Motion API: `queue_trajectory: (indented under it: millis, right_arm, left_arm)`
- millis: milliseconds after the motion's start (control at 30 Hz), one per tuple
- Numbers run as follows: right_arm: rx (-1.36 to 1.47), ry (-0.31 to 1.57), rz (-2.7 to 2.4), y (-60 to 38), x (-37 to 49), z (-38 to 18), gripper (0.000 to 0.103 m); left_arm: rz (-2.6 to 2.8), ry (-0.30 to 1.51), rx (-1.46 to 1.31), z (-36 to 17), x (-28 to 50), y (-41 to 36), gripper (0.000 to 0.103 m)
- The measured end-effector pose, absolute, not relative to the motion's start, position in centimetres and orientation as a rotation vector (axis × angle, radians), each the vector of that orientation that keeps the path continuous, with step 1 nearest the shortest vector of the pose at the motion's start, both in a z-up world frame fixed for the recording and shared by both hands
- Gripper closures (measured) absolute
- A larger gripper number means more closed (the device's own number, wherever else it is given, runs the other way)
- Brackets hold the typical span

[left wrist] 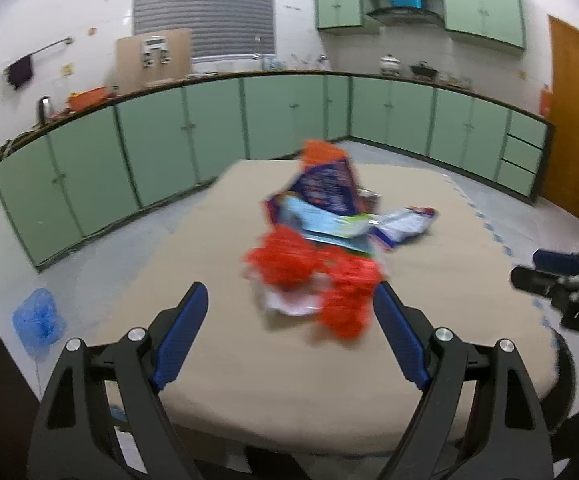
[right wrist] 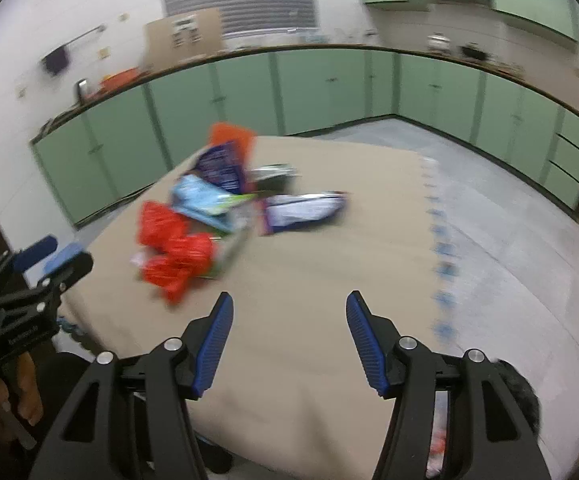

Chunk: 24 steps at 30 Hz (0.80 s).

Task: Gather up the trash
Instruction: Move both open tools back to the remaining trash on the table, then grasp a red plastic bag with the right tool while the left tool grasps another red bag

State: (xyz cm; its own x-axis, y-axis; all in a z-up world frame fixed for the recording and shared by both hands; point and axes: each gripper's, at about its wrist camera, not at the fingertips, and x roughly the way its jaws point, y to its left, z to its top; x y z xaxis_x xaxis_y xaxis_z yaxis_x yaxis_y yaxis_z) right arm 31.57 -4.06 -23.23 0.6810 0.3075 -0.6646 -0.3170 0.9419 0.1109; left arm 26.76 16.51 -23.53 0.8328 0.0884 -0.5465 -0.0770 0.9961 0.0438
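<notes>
Cabinets point(left wrist: 161, 148), green, run along the walls behind everything, with a countertop point(left wrist: 273, 74) above them. Table point(left wrist: 217, 340) with beige top fills the middle of both views. Trash pile point(left wrist: 321, 236) sits on the table, blurred in both pictures: red crumpled wrappers point(left wrist: 309, 276) nearest the left gripper, a light blue packet point(left wrist: 321, 224) behind them, a purple and orange bag point(left wrist: 325, 176) standing up at the far end, a white and purple packet point(left wrist: 405, 222) lying at 3 o'clock of the pile.

Left gripper point(left wrist: 291, 296): jaws wide apart, holding nothing, red wrappers at 12 o'clock between the fingertips in the picture; contact can't be told. Right gripper point(right wrist: 289, 304): jaws wide, holding nothing, over bare tabletop, pile at 11 o'clock from it. In the right wrist view the left gripper point(right wrist: 55, 256) shows at 9 o'clock, just beside the red wrappers point(right wrist: 173, 248).

Blue bag point(left wrist: 39, 318) on the floor at 9 o'clock of the table.
</notes>
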Motion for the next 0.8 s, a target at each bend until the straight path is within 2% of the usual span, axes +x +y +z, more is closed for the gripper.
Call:
queue_trajectory:
  millis: [267,567,600,633,800]
  right_arm:
    - [-0.034,0.779,0.440,4.7,35.4,-25.9,0.045]
    - [-0.020,0.882,0.407,7.9,37.0,-29.6,0.046]
    - [-0.022,0.893,0.401,7.9,37.2,-30.1,0.060]
    - [-0.014,0.908,0.407,7.7,37.3,-30.4,0.095]
    - [0.022,0.885,0.412,5.4,36.4,-29.9,0.098]
  left_arm:
    - [0.124,0.569,0.009,-24.5,28.4,21.3,0.021]
    - [0.132,0.587,-0.043,-26.2,30.0,23.8,0.021]
    - [0.130,0.588,-0.043,-26.2,30.1,23.8,0.021]
    - [0.127,0.588,-0.045,-26.3,30.1,23.9,0.021]
    - [0.099,0.586,-0.043,-26.3,30.4,23.0,0.021]
